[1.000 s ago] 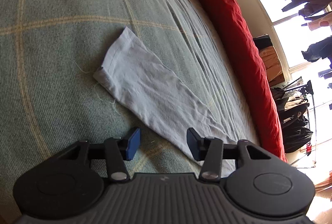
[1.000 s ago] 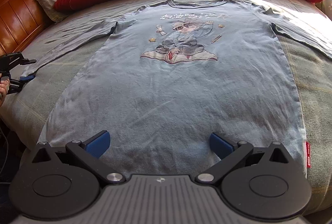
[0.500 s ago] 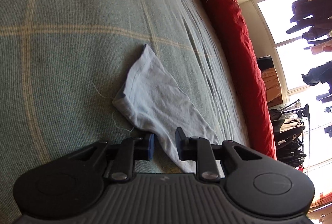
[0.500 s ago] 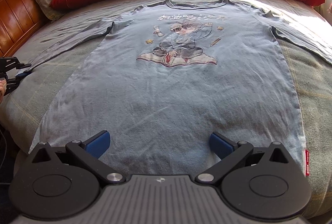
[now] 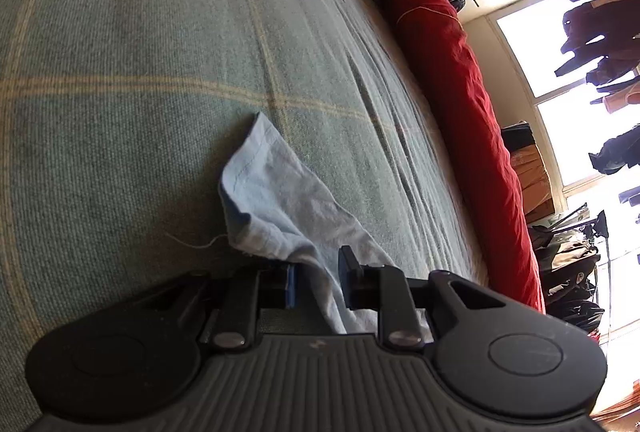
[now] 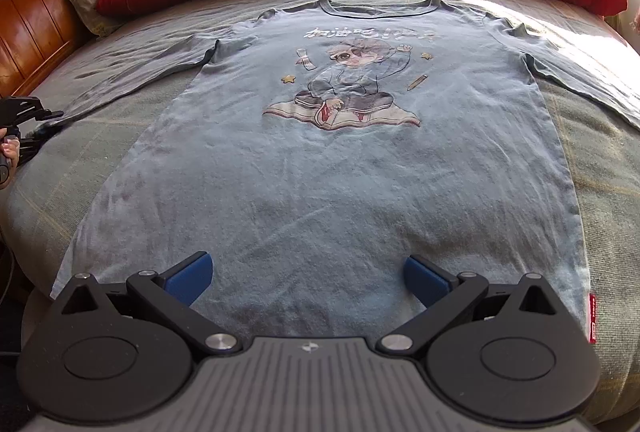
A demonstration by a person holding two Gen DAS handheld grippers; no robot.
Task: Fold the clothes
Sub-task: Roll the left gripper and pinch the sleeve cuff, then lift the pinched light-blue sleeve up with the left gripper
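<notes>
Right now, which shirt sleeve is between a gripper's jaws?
The sleeve toward the wooden headboard, gathered between the left gripper's jaws; the other sleeve lies flat, untouched.

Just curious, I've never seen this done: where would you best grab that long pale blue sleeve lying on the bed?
Near the cuff end of the pale blue cotton sleeve, coming in low along the green checked bedcover: there the fabric is narrow and bunches between the left claw.

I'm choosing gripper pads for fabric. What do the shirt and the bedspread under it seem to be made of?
Shirt: probably thin cotton jersey, matte pale blue; it lies limp with fine wrinkles, with a print on the chest. Bedspread: a coarser woven cloth, matte grey-green; its weave grain shows, crossed by thin tan lines. Exact fibre can't be told.
</notes>
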